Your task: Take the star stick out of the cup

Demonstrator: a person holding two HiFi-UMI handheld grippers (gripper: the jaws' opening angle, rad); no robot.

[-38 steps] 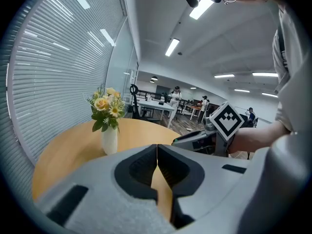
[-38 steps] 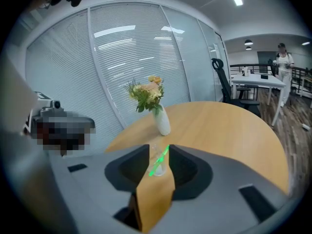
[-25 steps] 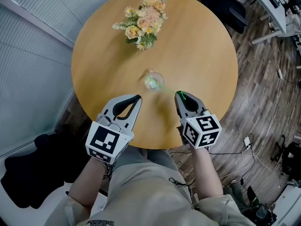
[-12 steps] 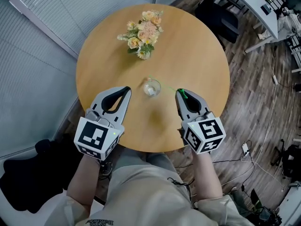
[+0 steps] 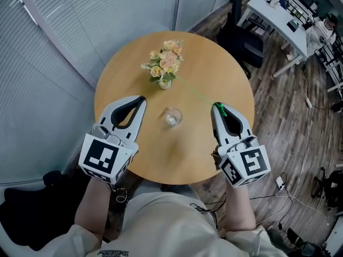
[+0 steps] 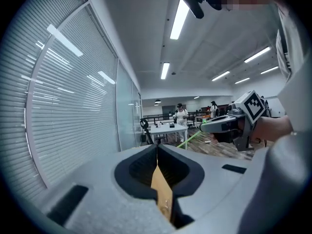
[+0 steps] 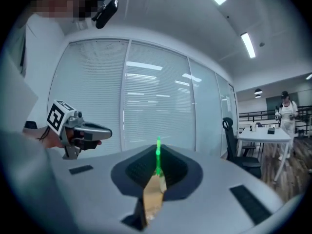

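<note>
Head view: the right tool (image 5: 218, 107) pinches one end of the green star stick (image 5: 198, 93), which is clear of the cup (image 5: 172, 116) and slants toward the flowers (image 5: 164, 63) over the desk (image 5: 161, 154). Beside the cup, the left tool (image 5: 141, 98) is pressed together, empty.

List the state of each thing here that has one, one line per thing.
Cup: upright, no stick in it.
Stick: out of the cup, held in the air by one end.
Right gripper: jaws shut on the stick.
Left gripper: jaws shut, empty.
Flowers: standing upright.
</note>
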